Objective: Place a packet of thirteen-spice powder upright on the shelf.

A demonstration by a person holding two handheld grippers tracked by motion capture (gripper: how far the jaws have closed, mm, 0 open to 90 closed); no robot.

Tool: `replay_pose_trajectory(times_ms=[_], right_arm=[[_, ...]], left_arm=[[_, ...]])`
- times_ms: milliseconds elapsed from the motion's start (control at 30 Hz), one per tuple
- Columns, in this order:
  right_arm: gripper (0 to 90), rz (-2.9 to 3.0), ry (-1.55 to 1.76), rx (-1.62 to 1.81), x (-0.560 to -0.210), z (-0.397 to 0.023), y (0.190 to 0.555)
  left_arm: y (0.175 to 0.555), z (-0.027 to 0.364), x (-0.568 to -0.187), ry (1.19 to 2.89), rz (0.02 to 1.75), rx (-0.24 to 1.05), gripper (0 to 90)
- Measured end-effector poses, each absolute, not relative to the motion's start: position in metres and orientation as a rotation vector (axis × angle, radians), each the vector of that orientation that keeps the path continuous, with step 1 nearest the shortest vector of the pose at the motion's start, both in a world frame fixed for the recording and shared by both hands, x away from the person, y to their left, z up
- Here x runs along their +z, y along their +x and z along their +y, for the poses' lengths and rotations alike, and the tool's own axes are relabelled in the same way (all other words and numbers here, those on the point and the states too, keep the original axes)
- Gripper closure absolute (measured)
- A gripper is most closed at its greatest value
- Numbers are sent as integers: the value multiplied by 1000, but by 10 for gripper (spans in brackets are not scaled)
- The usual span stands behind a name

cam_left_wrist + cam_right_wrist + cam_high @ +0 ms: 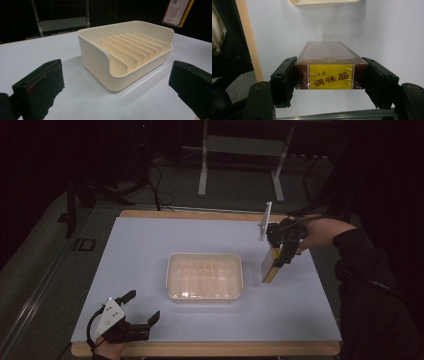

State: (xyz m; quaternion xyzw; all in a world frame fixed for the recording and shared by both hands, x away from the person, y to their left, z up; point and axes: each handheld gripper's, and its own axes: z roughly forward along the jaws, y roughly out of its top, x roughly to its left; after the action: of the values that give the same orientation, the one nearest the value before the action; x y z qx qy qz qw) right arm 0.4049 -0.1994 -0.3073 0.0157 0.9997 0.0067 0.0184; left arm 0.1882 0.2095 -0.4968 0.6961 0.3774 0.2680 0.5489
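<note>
Right gripper (pixel 278 261) clamped on seasoning box (pixel 270 265), lifted beside cream divider tray (pixel 172 275); left gripper (pixel 141 306) spread wide, empty. Probably next: lower box w/ care into 1 slot.

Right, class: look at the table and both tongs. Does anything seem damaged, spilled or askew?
Little stands out. The left tongs are open, and one pad looks worn, with frayed edges and red flecks. The cream rack sits square and unspilled. The right tongs hold the box above the table.
</note>
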Motion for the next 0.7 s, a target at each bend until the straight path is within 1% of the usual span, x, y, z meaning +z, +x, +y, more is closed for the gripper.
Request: replay_pose_trajectory(times_ms=[467,667,700], right_arm=[[319,3109,-45,105,-284,-167,393],[319,3106,-93,120,-279,-149,391],[320,3100,-119,137,-278,-140,391]], left_arm=[[188,210,-497,1647,892,632,0],[188,211,-497,1639,892,629,0],[188,211,-496,1641,890,630,0]])
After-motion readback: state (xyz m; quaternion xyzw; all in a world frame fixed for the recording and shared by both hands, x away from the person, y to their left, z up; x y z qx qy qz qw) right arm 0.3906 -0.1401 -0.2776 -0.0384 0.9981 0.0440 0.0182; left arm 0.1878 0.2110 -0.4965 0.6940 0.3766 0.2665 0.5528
